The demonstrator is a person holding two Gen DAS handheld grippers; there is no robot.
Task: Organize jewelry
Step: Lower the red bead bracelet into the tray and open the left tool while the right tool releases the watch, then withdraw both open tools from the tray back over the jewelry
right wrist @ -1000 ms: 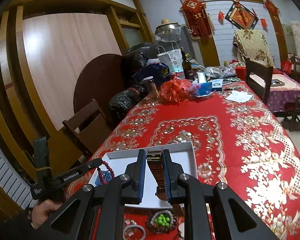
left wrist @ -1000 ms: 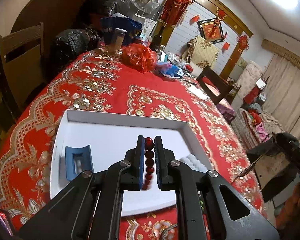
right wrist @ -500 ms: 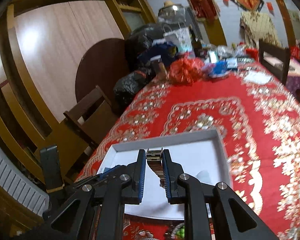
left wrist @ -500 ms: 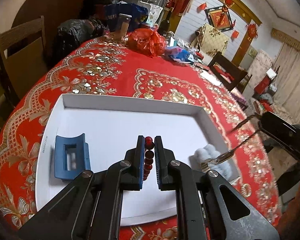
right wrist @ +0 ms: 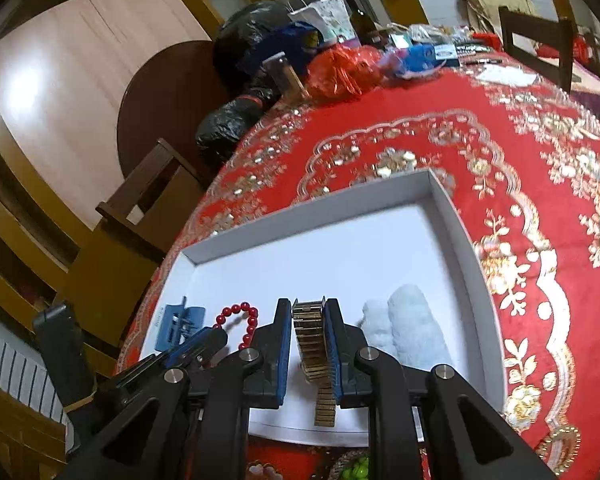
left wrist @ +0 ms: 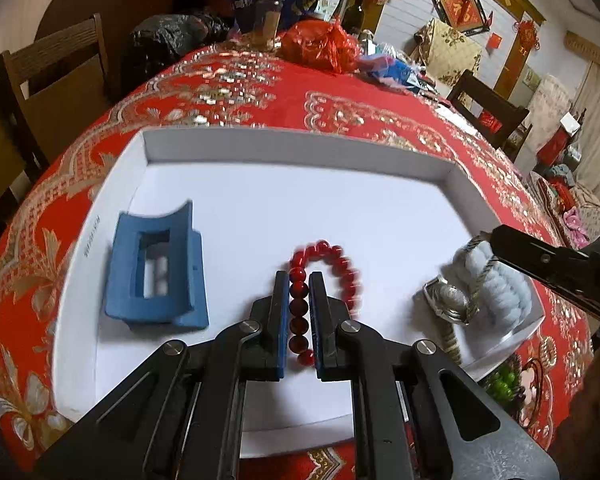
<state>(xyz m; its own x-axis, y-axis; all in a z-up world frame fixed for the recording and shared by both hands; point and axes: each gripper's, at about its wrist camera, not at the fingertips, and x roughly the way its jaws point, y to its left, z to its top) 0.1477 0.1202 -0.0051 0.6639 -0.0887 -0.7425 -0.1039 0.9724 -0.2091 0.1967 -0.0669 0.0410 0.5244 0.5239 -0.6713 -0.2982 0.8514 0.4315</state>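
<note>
Jaws hide watch (right wrist: pixel 314 344) face; only L view shows it.

A red bead bracelet (left wrist: pixel 324 276) loops over the white tray (left wrist: pixel 300 148), pinched at one side. A gold link watch (right wrist: pixel 314 344) hangs over the tray's right part, beside a pale blue fluffy scrunchie (right wrist: pixel 408 330). A blue hair claw clip (left wrist: pixel 154 272) lies flat at the left.

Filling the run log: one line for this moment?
left gripper: shut on red bead bracelet | right gripper: shut on gold watch | both over white tray
</note>
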